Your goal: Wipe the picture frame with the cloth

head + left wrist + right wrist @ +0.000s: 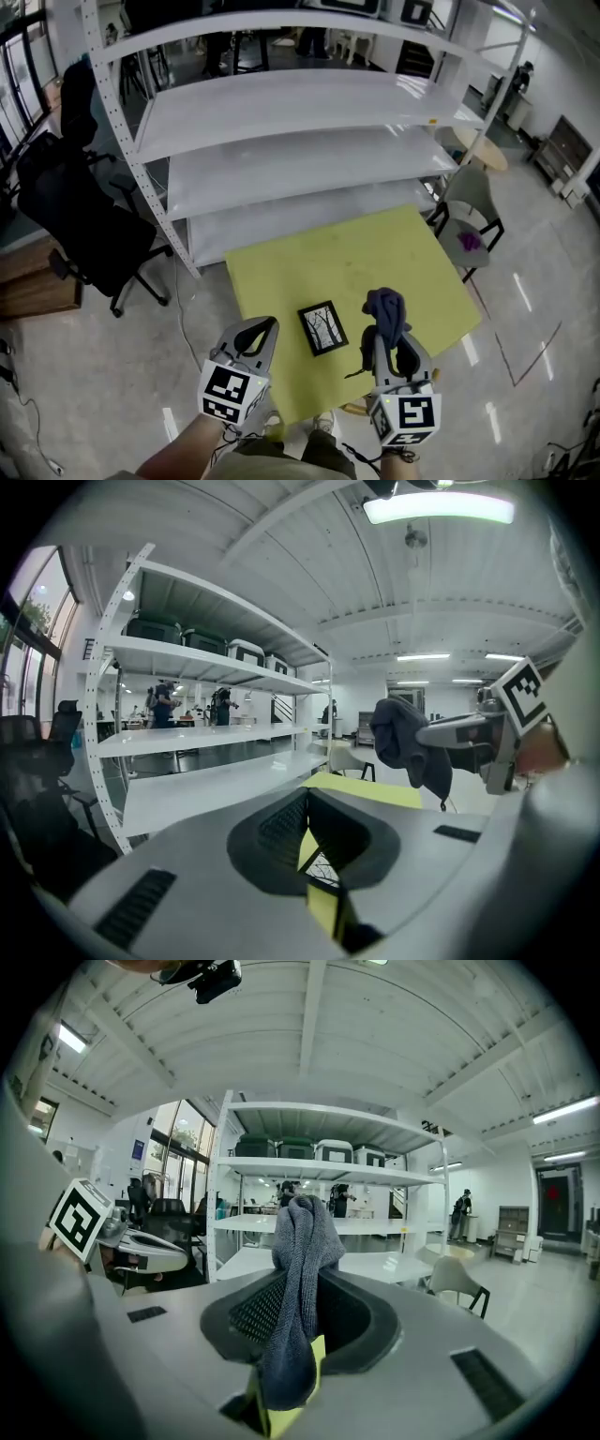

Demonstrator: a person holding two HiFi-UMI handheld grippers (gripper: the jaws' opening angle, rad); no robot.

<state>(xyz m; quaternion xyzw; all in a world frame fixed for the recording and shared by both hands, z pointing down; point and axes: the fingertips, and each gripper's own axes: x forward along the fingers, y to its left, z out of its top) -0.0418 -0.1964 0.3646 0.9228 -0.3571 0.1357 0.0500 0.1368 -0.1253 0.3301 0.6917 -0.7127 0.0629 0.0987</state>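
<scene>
Lidded bins sit on the top shelf of the white rack; contents can't be told. Picture frame lies flat on the yellow table, near the table's front edge. Right gripper pinches the grey cloth, bunched above the table just right of the frame. Left gripper is pressed together with nothing in it, at the table's front-left. The rack stands just behind the table, with a black office chair to the table's left and a grey chair to its right. Gripper views show the bins; only the head view shows the frame whole.
</scene>
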